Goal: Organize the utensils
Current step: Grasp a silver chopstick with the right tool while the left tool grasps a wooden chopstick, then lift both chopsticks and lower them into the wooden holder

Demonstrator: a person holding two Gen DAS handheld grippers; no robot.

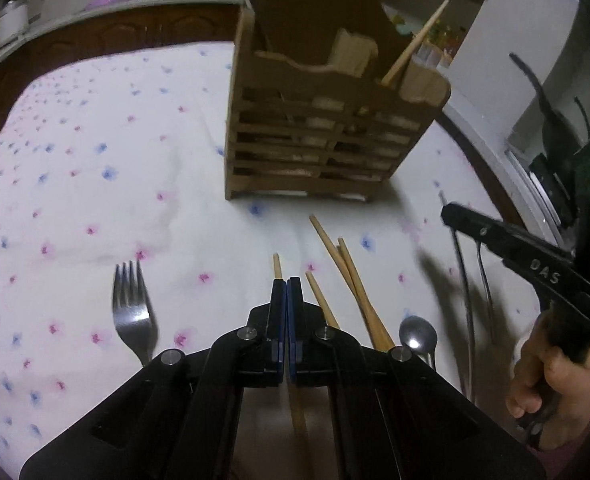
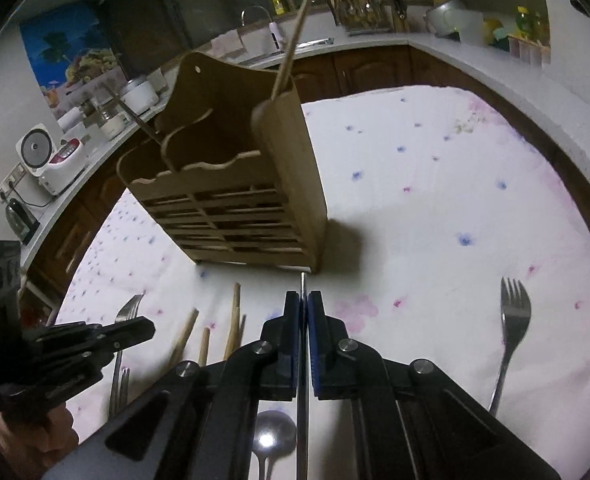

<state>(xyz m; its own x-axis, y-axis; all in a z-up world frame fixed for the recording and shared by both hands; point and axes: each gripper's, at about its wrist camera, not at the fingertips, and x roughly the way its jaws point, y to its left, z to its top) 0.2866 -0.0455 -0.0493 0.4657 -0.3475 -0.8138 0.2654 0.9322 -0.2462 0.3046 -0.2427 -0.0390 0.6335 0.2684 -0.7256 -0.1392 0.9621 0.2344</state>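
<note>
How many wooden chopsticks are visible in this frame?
5 wooden chopsticks. One stands in the slatted wooden holder; one is clamped in the left gripper; three lie loose on the floral cloth beside it. Others may be hidden inside the holder.

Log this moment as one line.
left gripper: shut on chopstick | right gripper: shut on thin metal utensil | holder: one chopstick inside
</note>
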